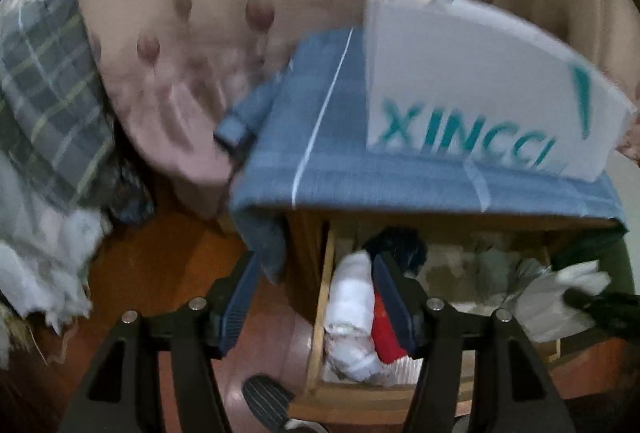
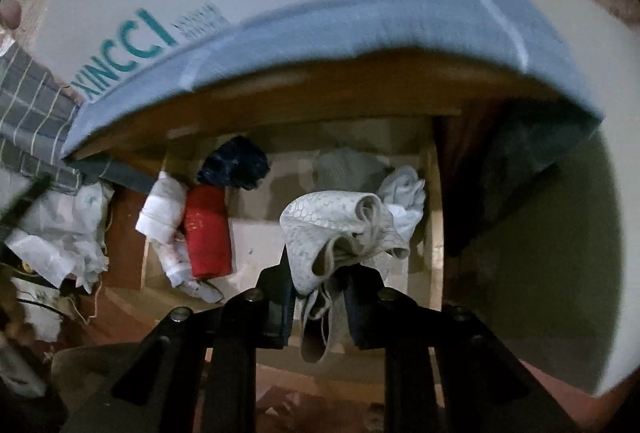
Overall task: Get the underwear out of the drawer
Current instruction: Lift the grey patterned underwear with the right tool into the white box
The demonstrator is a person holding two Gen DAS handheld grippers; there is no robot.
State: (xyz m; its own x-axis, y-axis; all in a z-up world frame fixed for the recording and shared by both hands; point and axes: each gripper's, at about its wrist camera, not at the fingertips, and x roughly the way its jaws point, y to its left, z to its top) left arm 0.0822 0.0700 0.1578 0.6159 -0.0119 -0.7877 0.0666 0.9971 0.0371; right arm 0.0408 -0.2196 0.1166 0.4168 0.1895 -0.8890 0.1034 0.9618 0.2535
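Extraction step: right gripper (image 2: 320,297) clamped on white underwear (image 2: 340,229) above drawer (image 2: 434,217); left gripper (image 1: 316,297) half-open, empty, red roll (image 1: 386,333) at 3 o'clock; next, probably lift clear.

The right gripper (image 2: 316,297) points steeply down over the open drawer (image 2: 434,201), and its jaws are closed tight on a piece of white patterned underwear (image 2: 332,229), which hangs bunched between the two dark fingers (image 2: 280,297) above the drawer's floor. The left gripper (image 1: 316,297) also points down, at the drawer's left end. Its jaws stand apart with nothing between them: one blue-padded finger is over the drawer, the other is outside the drawer's left wall.
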